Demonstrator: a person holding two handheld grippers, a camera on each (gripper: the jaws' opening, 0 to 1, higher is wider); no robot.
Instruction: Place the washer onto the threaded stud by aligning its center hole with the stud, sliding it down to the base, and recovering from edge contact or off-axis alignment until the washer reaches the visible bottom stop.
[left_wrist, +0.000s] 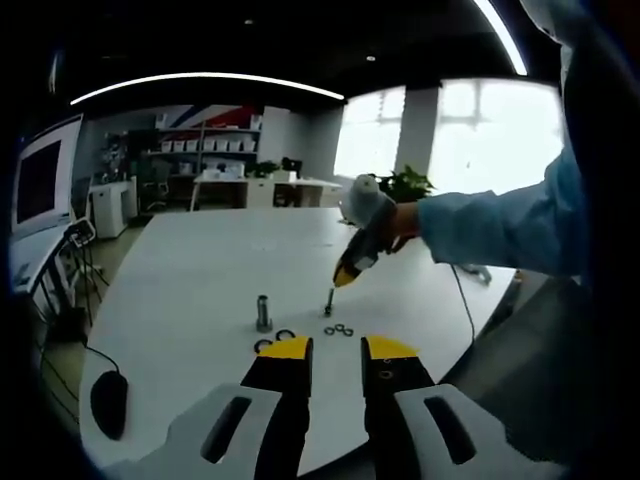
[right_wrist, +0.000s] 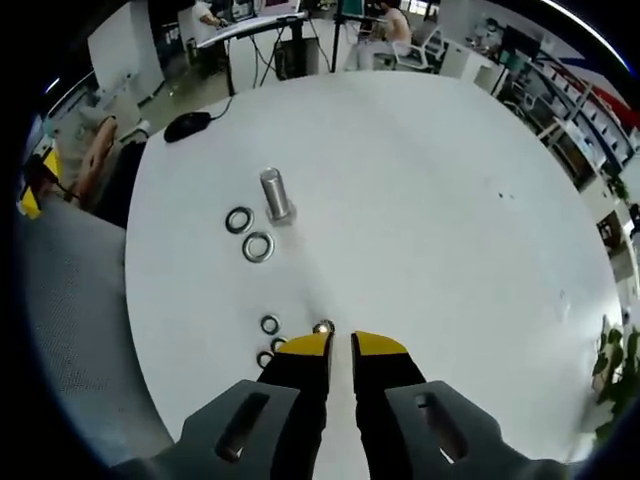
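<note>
Wide open white table (right_wrist: 430, 200) from twelve round to three o'clock of the right gripper (right_wrist: 340, 345), free passage there. Small stud (right_wrist: 323, 327) sits right at its tips, small washers (right_wrist: 270, 324) crowding ten o'clock. Farther out at eleven, the big bolt (right_wrist: 275, 195) stands upright, two large washers (right_wrist: 257, 246) beside it. Black mouse (right_wrist: 187, 124) near the far edge.

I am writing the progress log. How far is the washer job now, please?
Looks done: nothing yet; the small washers lie loose on the table beside the small stud. In hand: the right gripper hovers just over that stud; whether it carries a washer I cannot tell. The left gripper waits with a narrow gap. Left: thread a washer and slide it to the base.
</note>
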